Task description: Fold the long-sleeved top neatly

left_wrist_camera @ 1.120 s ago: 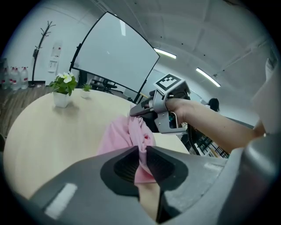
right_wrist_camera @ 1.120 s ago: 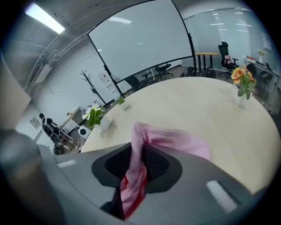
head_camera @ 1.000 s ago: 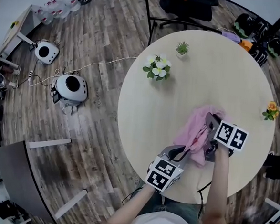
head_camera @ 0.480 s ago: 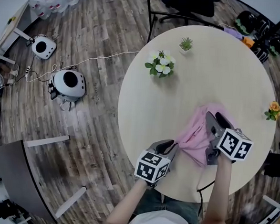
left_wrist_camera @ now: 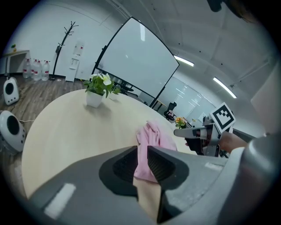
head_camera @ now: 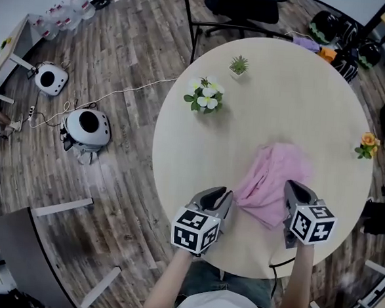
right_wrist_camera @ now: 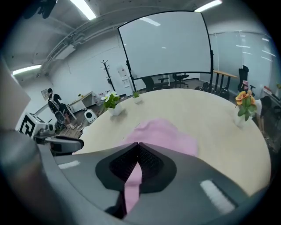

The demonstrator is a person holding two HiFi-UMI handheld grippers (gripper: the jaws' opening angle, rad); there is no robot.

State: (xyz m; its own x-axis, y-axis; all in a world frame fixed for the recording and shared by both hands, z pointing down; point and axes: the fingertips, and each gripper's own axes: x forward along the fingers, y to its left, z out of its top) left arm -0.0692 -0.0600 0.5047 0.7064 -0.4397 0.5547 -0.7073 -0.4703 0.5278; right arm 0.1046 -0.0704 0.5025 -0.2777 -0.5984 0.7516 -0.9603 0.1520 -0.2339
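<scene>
In the head view, the pink long-sleeved top (head_camera: 273, 179) lies bunched on the near right part of the round table (head_camera: 282, 90). Its long axis runs on a slant, from the near end by the left gripper (head_camera: 225, 197) up and rightward toward the table's far side. The right gripper (head_camera: 290, 187) sits at its near right edge. A pot of white flowers (head_camera: 203, 97) stands well apart on the far left. In the left gripper view, the jaws stand only narrowly apart and pinch a hanging fold of the top (left_wrist_camera: 151, 136). The rest of the garment stretches away from them across the table toward the right gripper (left_wrist_camera: 193, 132). In the right gripper view, the jaws have just closed and meet on a thin pink strip of the top (right_wrist_camera: 162, 132). The main bundle spreads on the table just beyond the tips, and an orange flower (right_wrist_camera: 243, 105) stands far to the right.
</scene>
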